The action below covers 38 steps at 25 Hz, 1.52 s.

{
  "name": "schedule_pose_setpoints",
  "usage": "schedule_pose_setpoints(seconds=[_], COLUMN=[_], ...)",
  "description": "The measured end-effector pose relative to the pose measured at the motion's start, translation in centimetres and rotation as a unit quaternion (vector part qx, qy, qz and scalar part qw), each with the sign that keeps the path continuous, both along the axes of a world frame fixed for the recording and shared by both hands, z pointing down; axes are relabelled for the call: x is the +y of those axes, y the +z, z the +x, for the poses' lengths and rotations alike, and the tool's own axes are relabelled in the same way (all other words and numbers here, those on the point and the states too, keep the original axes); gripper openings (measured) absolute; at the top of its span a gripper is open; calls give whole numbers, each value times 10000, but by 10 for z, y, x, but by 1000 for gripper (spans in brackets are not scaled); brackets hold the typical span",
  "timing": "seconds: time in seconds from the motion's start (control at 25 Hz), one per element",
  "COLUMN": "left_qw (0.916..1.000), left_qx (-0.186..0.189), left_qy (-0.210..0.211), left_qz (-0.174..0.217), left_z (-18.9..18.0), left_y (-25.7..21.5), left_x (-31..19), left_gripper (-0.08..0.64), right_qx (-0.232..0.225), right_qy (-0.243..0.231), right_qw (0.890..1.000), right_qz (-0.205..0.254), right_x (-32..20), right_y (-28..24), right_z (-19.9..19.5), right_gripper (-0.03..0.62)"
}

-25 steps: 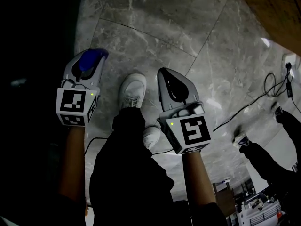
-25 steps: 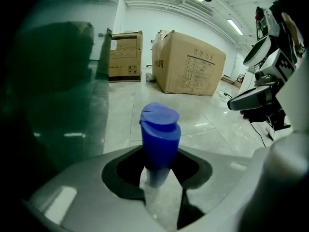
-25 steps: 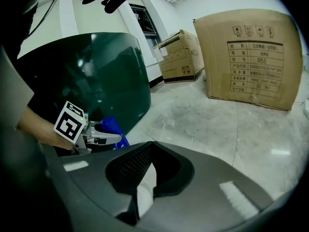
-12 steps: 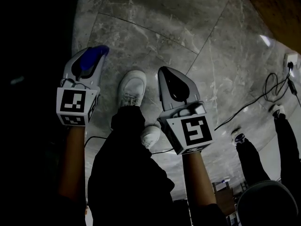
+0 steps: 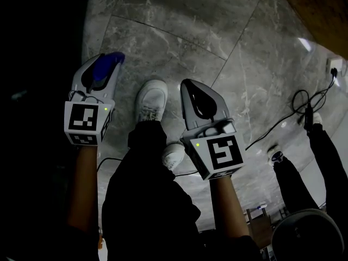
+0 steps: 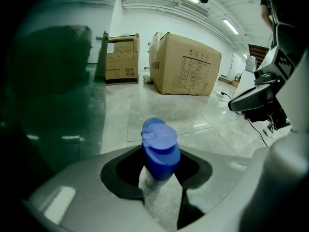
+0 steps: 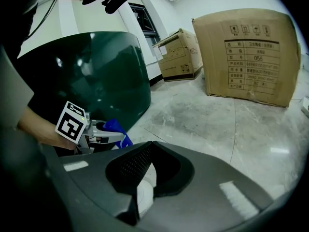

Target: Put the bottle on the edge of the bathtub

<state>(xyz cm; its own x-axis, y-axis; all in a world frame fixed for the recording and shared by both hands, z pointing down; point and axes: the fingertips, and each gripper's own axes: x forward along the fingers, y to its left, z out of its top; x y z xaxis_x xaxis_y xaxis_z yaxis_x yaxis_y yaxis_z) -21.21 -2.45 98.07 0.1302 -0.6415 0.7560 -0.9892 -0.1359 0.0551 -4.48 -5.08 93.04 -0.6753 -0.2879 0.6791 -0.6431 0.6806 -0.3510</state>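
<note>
Boxes (image 6: 186, 64) beyond bottle (image 6: 159, 153) — gripper views only

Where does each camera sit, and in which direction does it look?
Head view: on the head, facing down at the marble floor; forearms, left gripper, right gripper, legs, shoes show.
Left gripper view: on the left gripper, facing cardboard boxes; jaws shut on the bottle.
Right gripper view: on the right gripper, facing the green tub; jaws shut, empty.
Shared: both gripper views show the cardboard boxes.

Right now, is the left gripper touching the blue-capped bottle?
Touching. In the left gripper view, the bottle sits clamped between the fingers of the left gripper, with no gap on either side.
</note>
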Motion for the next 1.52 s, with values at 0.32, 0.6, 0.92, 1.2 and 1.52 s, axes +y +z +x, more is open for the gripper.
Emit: schedule_pose_setpoints(seconds=[0.32,0.6,0.92,1.2,1.52], left_qw=[9999,9998,9985,9964,9883], left_qx=[-31,-50,-184,-177,-141], left_qy=[152,182,436,309,259], left_qz=[27,54,269,775,1494], left_z=[3,8,22,32,48], left_y=[-18,-37,-104,-202,-326], left_x=[-1,0,-14,-29,-40], left_gripper=[186,186,184,136,32], right_qx=[-71,-96,-191,-294,-552], right_qy=[34,82,163,253,307], right_qw=[10000,9999,9992,9972,9928], right_qz=[45,83,307,633,1022], right_x=[-1,-2,-19,-33,-32], right_y=[-25,-44,-106,-190,-293], right_z=[-6,-2,-5,-2,-5], right_gripper=[21,21,21,21,21])
